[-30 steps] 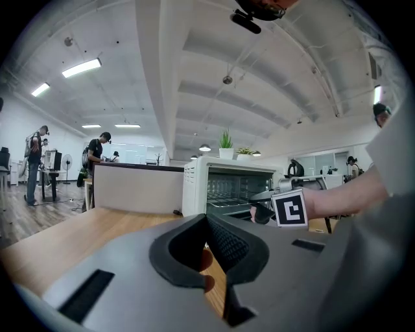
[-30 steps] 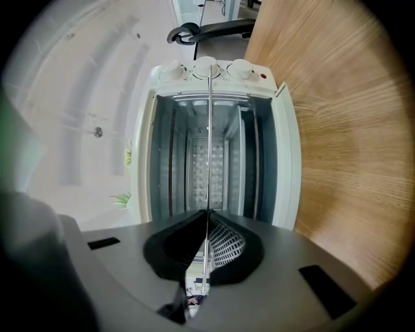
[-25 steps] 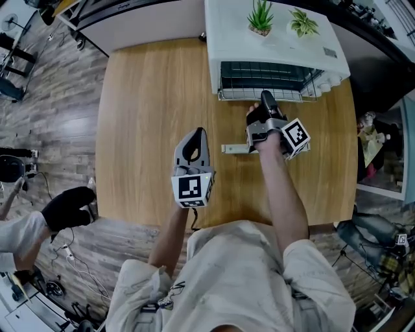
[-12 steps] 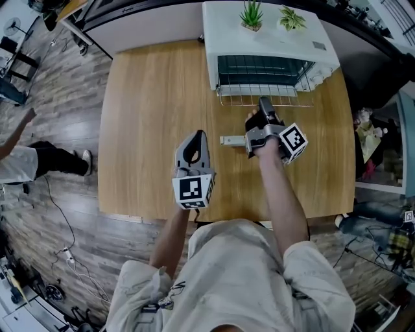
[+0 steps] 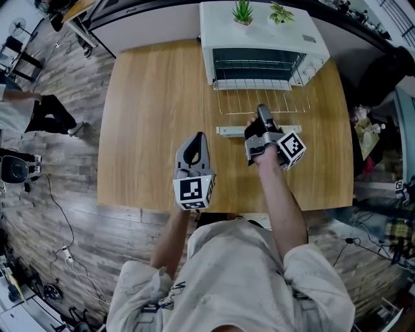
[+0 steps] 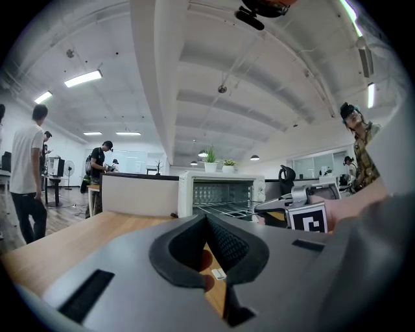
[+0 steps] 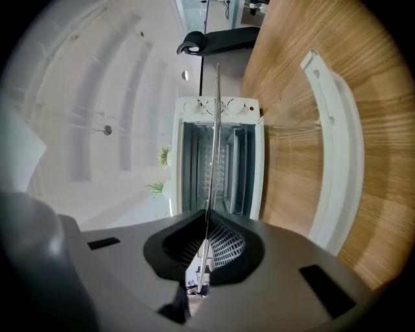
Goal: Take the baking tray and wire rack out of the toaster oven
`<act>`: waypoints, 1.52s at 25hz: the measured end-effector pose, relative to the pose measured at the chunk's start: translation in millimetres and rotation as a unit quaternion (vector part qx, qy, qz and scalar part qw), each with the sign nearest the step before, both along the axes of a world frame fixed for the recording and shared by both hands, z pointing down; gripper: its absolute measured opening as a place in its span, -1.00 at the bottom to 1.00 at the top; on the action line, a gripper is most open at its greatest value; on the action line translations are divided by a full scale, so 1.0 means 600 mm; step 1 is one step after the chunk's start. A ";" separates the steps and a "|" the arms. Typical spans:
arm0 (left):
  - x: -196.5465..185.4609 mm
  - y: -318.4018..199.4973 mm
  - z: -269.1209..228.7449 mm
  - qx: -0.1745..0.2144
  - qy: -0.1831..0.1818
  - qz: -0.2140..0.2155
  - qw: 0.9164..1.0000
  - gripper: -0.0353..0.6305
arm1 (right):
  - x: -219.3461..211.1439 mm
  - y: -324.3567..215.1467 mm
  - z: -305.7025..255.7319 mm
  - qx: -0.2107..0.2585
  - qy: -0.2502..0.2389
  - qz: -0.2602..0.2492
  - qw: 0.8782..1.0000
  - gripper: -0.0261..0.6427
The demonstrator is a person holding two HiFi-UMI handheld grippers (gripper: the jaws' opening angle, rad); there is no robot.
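The white toaster oven (image 5: 311,40) stands at the table's far edge with its door folded down; the door's white handle (image 5: 227,131) lies toward me. The wire rack (image 5: 280,101) sticks partly out of the oven over the door. My right gripper (image 5: 262,110) is shut on the rack's front edge; in the right gripper view the rack (image 7: 214,130) shows edge-on as a thin line between the pads. My left gripper (image 5: 198,135) hangs over the table to the left, shut with nothing in it. I cannot make out a baking tray.
Two small potted plants (image 5: 242,11) stand on the oven. The wooden table (image 5: 149,117) stretches bare to the left of the oven. People stand on the floor at the far left (image 5: 26,110), off the table.
My right gripper has drawn back toward me with the wire rack, which now reaches further out of the oven. The left gripper stays shut and has drifted back as well.
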State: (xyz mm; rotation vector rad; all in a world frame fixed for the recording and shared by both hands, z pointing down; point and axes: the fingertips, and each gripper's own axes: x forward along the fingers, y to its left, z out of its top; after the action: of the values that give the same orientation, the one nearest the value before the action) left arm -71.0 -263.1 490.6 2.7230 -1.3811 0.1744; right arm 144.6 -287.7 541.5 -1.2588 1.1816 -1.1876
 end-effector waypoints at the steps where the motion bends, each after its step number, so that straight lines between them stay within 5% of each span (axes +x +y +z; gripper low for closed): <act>1: 0.002 0.007 0.000 0.001 -0.001 0.000 1.000 -0.85 | -0.001 0.009 0.002 0.000 0.002 -0.003 1.000 -0.83; 23: 0.064 0.156 -0.023 0.024 -0.006 0.026 0.999 -0.85 | 0.053 0.187 -0.015 0.017 0.018 0.006 1.000 -0.83; 38: 0.201 0.234 -0.037 0.032 0.012 0.140 0.990 -0.85 | 0.198 0.377 -0.023 0.015 0.034 0.134 0.990 -0.83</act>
State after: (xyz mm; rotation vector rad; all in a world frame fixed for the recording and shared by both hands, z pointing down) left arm 49.7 -122.7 468.2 2.9509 -1.0090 0.1167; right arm 263.5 -61.8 527.8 -1.3956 1.0365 -0.9340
